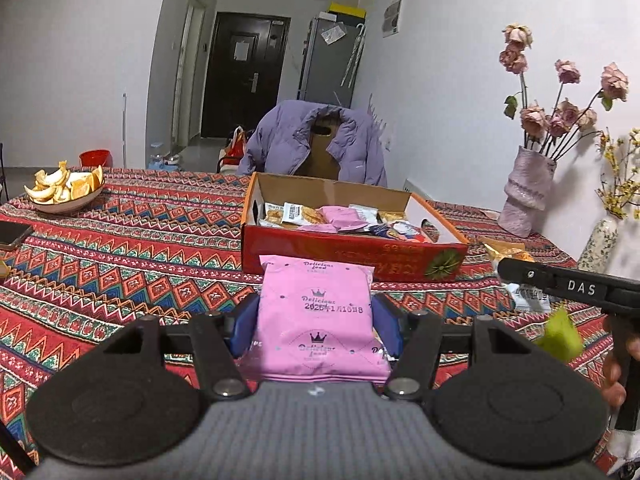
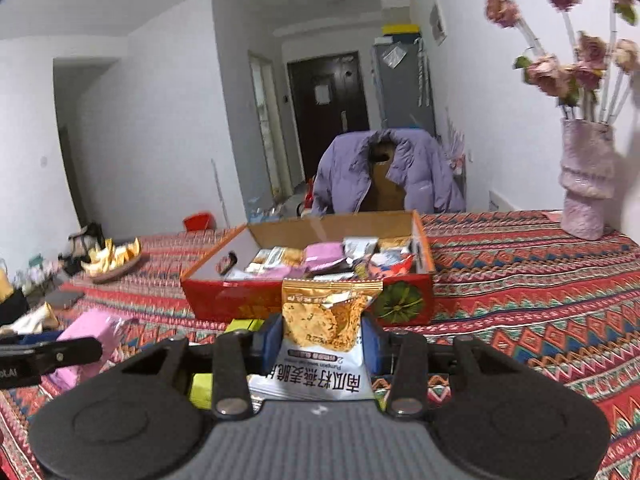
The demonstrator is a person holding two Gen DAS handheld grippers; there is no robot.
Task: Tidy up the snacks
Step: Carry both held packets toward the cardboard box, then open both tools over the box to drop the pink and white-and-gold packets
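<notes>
My left gripper [image 1: 316, 316] is shut on a pink snack packet [image 1: 316, 320] and holds it above the table, just in front of the red cardboard box [image 1: 352, 254]. The box is open and holds several snack packets. My right gripper [image 2: 322, 336] is shut on a white and orange cracker packet [image 2: 324, 332], also in front of the red box [image 2: 240, 300]. The pink packet also shows at the left of the right wrist view [image 2: 90, 332]. The right gripper's body shows at the right of the left wrist view [image 1: 576, 286].
A patterned tablecloth [image 1: 140, 248] covers the table. A bowl of orange peel [image 1: 64, 192] sits far left. A pink vase with roses [image 1: 528, 196] and a second vase [image 1: 600, 244] stand at the right. A green packet [image 1: 560, 336] lies right. A chair with a purple jacket [image 1: 316, 140] is behind.
</notes>
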